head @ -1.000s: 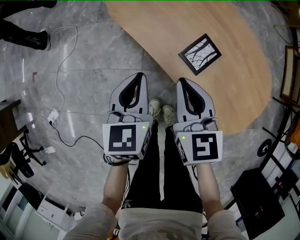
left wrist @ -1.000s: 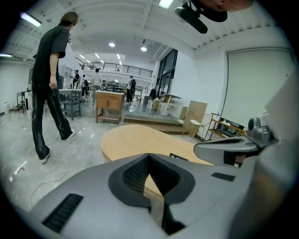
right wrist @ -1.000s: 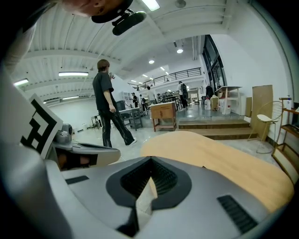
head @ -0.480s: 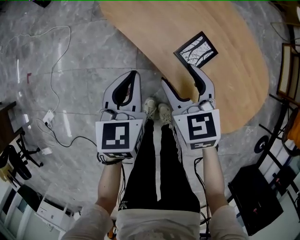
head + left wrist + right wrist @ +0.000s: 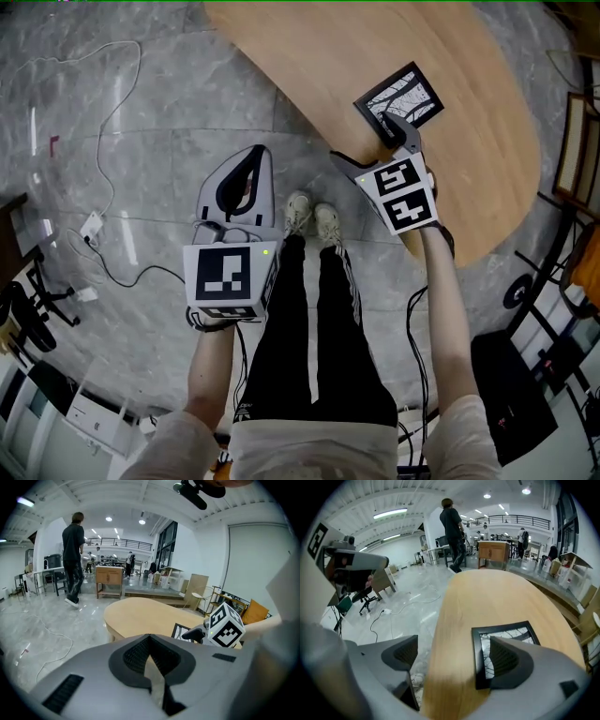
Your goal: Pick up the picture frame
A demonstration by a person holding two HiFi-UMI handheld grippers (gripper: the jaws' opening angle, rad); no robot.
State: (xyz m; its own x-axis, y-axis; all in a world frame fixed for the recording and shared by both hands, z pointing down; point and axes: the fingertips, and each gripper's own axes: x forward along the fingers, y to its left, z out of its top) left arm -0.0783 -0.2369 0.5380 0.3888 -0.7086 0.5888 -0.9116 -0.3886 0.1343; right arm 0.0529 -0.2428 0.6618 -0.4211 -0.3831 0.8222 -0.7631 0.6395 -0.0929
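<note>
Head view: picture frame [image 5: 401, 97] lies flat on the wooden surface [image 5: 375, 42] near its edge, with the right claw [image 5: 367, 141] at the frame's near corner and the left claw [image 5: 251, 157] over the floor. Left gripper view: left claw jaws together, nothing between them. Right gripper view: right claw jaws have just been opening and stand wide, one finger [image 5: 511, 660] over the frame, the other past the surface edge, nothing clamped.
</note>
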